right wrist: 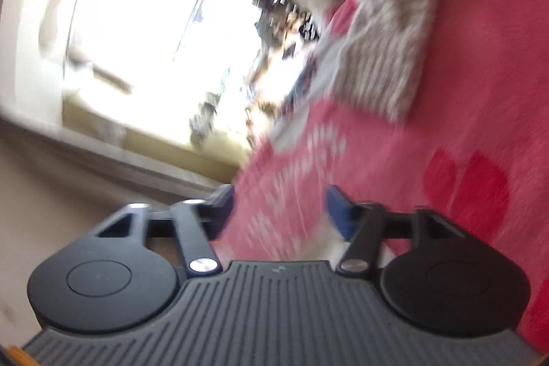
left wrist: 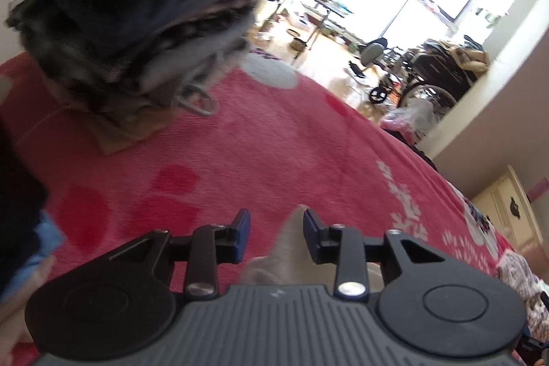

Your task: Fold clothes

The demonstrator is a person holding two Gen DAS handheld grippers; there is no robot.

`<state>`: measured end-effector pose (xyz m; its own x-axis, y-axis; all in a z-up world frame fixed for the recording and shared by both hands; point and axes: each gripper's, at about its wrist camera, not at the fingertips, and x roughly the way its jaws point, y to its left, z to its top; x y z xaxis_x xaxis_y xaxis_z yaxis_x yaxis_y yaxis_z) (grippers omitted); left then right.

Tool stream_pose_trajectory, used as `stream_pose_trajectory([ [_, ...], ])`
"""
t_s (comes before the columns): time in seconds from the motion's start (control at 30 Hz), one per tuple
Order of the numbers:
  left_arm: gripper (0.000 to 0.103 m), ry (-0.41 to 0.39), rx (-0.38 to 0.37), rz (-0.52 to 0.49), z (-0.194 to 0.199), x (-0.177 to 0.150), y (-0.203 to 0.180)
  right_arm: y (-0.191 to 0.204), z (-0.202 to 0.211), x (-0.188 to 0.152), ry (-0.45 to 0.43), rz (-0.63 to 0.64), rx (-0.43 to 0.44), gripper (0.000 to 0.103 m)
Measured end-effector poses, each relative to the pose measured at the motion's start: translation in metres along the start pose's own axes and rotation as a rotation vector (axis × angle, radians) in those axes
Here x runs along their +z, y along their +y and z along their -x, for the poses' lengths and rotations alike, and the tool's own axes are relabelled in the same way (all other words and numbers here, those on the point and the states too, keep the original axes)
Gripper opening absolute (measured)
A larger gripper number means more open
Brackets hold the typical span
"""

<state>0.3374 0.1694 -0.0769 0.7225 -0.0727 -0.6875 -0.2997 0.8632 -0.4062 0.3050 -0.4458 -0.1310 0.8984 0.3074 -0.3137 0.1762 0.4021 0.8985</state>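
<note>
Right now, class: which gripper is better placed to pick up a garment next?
Left. A grey cloth point rises between the left gripper's open jaws; the right gripper gapes over bare red blanket, striped garment farther off.

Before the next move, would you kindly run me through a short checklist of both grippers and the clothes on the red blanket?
1. Left gripper off the cloth: cannot tell; grey cloth lies between open jaws, against one pad.
2. Right gripper empty: ok; jaws apart, only red blanket between them.
3. Striped garment within view: ok; it lies ahead on the blanket.
4. Clothes pile clear of the left gripper: ok; well ahead.
5. Sharp view: not ok; the right view is blurred.
</note>
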Motion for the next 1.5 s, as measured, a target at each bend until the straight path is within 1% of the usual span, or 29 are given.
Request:
stream_pose_trajectory([
  [0.07,0.035,0.006,-0.011,-0.007,0.013,0.001,0.009,0.000,0.012,0.007,-0.002,-0.010,-0.014,0.064],
  [0.1,0.036,0.012,-0.024,-0.011,0.022,0.001,0.015,0.001,0.020,0.009,0.020,-0.008,-0.021,0.064],
  [0.2,0.038,0.035,-0.075,-0.058,0.061,0.000,0.029,0.007,0.052,0.009,0.126,0.028,-0.059,0.064],
  [0.23,0.041,0.040,-0.084,-0.077,0.077,0.000,0.033,0.009,0.065,0.007,0.164,0.051,-0.076,0.064],
  [0.3,0.045,0.046,-0.091,-0.115,0.113,-0.001,0.041,0.009,0.097,-0.005,0.249,0.097,-0.122,0.066],
  [0.37,0.049,0.058,-0.083,-0.127,0.147,-0.004,0.050,0.002,0.131,-0.023,0.318,0.082,-0.166,0.067],
  [0.4,0.050,0.085,-0.074,-0.130,0.161,-0.007,0.054,-0.004,0.148,-0.033,0.345,0.055,-0.187,0.067],
  [0.47,0.050,0.175,-0.075,-0.113,0.178,-0.019,0.061,-0.018,0.177,-0.054,0.385,-0.022,-0.220,0.067],
  [0.57,0.051,0.277,-0.130,-0.039,0.192,-0.046,0.076,-0.043,0.204,-0.086,0.401,-0.140,-0.220,0.067],
  [0.63,0.051,0.333,-0.183,0.029,0.191,-0.074,0.084,-0.057,0.210,-0.101,0.402,-0.196,-0.219,0.067],
  [0.67,0.052,0.348,-0.195,0.047,0.187,-0.088,0.085,-0.063,0.211,-0.107,0.396,-0.219,-0.211,0.067],
  [0.73,0.052,0.371,-0.218,0.071,0.176,-0.115,0.087,-0.071,0.209,-0.111,0.362,-0.272,-0.180,0.068],
  [0.8,0.053,0.386,-0.246,0.113,0.162,-0.134,0.088,-0.072,0.203,-0.109,0.347,-0.280,-0.143,0.069],
  [0.93,0.055,0.371,-0.281,0.196,0.139,-0.152,0.090,-0.069,0.192,-0.112,0.337,-0.261,-0.106,0.071],
  [1.07,0.055,0.324,-0.264,0.262,0.120,-0.159,0.093,-0.069,0.184,-0.108,0.305,-0.261,-0.089,0.071],
  [1.1,0.054,0.314,-0.261,0.274,0.116,-0.159,0.093,-0.071,0.186,-0.107,0.288,-0.264,-0.089,0.071],
  [1.17,0.049,0.299,-0.244,0.281,0.111,-0.161,0.094,-0.072,0.193,-0.103,0.249,-0.257,-0.097,0.071],
  [1.2,0.048,0.294,-0.241,0.289,0.110,-0.161,0.095,-0.069,0.198,-0.102,0.228,-0.219,-0.115,0.071],
  [1.27,0.039,0.281,-0.233,0.291,0.110,-0.161,0.097,-0.059,0.206,-0.097,0.191,-0.118,-0.155,0.071],
  [1.3,0.037,0.278,-0.228,0.289,0.110,-0.161,0.098,-0.054,0.210,-0.095,0.182,-0.061,-0.173,0.071],
  [1.37,0.031,0.274,-0.221,0.288,0.109,-0.161,0.099,-0.044,0.213,-0.092,0.182,0.059,-0.198,0.066],
  [1.4,0.030,0.273,-0.220,0.289,0.109,-0.160,0.100,-0.041,0.213,-0.091,0.189,0.110,-0.205,0.064],
  [1.47,0.029,0.270,-0.216,0.294,0.108,-0.161,0.102,-0.033,0.211,-0.092,0.204,0.205,-0.201,0.056],
  [1.5,0.028,0.269,-0.214,0.297,0.108,-0.161,0.103,-0.030,0.211,-0.091,0.209,0.247,-0.196,0.055],
])
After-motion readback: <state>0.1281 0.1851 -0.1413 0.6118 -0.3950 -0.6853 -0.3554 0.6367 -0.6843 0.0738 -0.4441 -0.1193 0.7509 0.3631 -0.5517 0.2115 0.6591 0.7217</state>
